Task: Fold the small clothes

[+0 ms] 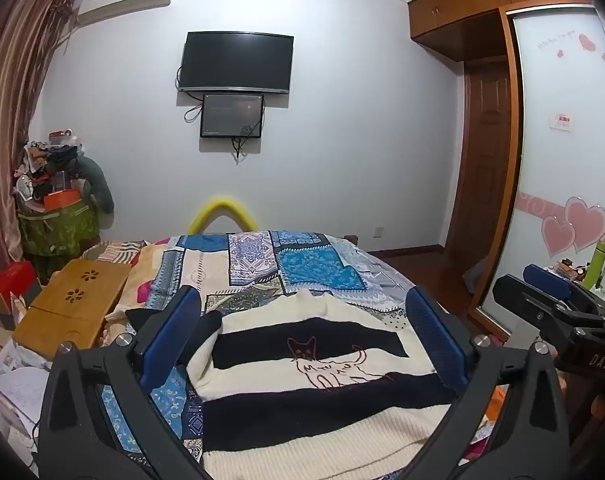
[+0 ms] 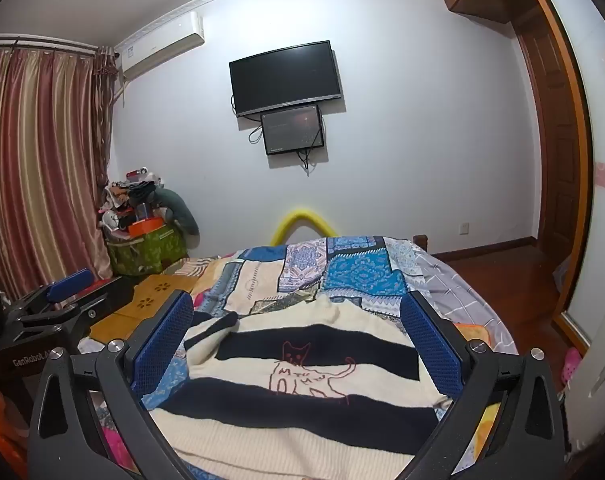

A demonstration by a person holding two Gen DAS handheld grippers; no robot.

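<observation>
Hovering wide open over the striped sweater [image 1: 302,364] (near hem cut off), left tool [image 1: 302,344] and right tool [image 2: 298,344], both empty.

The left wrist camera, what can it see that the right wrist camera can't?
Only the left wrist view shows the wardrobe door with pink hearts and a green bottle.

Only the right wrist view shows the wide striped curtain and a pink shoe on the floor.

Both show the striped sweater with a cat drawing spread on the patchwork bedspread, the wall TV, and both open grippers, left gripper and right gripper, holding nothing.
</observation>
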